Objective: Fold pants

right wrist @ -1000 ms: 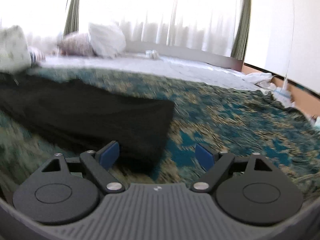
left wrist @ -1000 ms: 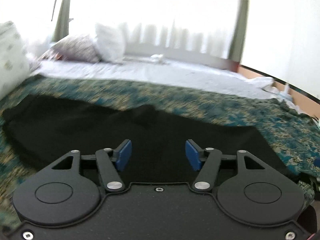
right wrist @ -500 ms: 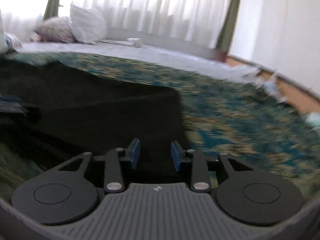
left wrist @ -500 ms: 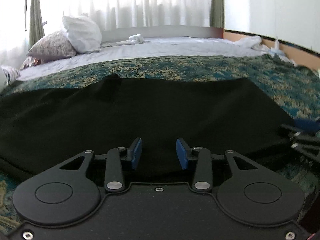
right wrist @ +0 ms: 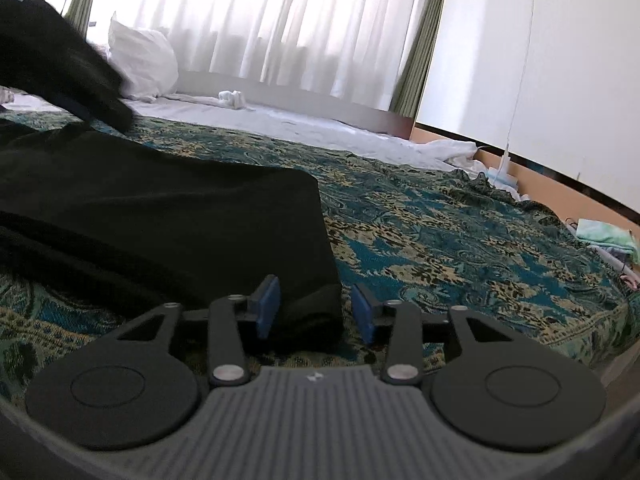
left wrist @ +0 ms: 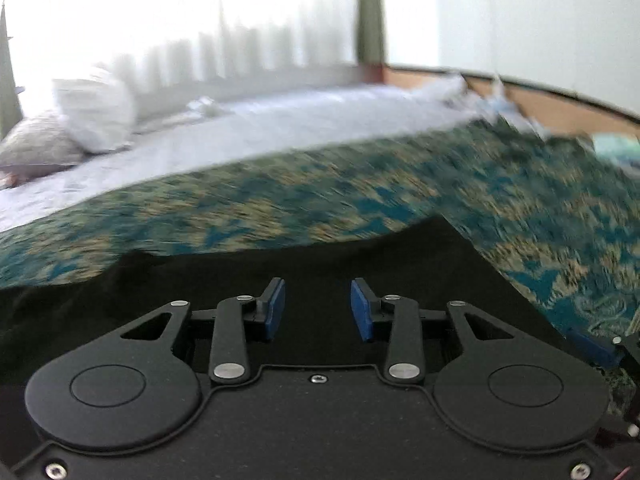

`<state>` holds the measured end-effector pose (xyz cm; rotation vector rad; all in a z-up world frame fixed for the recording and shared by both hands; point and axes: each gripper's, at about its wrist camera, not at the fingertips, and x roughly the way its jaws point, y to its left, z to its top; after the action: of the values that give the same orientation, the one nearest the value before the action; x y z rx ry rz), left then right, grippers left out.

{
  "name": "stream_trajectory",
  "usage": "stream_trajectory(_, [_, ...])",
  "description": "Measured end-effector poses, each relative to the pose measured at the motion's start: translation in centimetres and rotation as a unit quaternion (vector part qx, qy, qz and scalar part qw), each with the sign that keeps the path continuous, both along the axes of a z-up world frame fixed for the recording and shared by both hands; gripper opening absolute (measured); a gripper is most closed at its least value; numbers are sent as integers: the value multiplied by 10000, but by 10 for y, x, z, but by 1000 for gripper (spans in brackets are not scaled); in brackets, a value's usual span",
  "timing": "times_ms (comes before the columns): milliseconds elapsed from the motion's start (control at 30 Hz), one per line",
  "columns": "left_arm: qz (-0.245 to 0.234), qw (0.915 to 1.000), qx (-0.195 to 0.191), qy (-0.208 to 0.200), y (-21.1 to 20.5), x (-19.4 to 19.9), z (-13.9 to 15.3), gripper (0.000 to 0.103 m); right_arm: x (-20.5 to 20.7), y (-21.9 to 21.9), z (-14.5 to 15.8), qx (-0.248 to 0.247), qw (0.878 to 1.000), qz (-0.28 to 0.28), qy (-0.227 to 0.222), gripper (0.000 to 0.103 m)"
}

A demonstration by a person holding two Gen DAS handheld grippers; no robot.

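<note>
A bedspread (right wrist: 460, 240) with a teal and gold pattern covers the near part of the bed; behind it lies a white sheet (right wrist: 280, 118). A white pillow (right wrist: 142, 66) stands near the sheer curtains (right wrist: 280, 20) — a grey patterned pillow (left wrist: 38, 148) just beside it. Green drapes (right wrist: 416, 52) hang at the window's side.

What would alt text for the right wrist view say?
An open right gripper straddles the near corner of black pants lying on a teal patterned bedspread. Behind are a white pillow and sheer curtains.
</note>
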<state>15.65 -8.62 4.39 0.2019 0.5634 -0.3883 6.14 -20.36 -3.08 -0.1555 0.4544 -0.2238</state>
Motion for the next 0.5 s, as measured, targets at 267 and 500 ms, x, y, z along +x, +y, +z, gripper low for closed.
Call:
stream_trajectory(267, [1115,9924,85,520,19,74,-36,35,-1,-13,-2,381,9992,-62,-115,71])
stream_trajectory(500, [1761,9822,32,650,73,90,-30,22,2,-28,-1,798,9967,-120,-114,84])
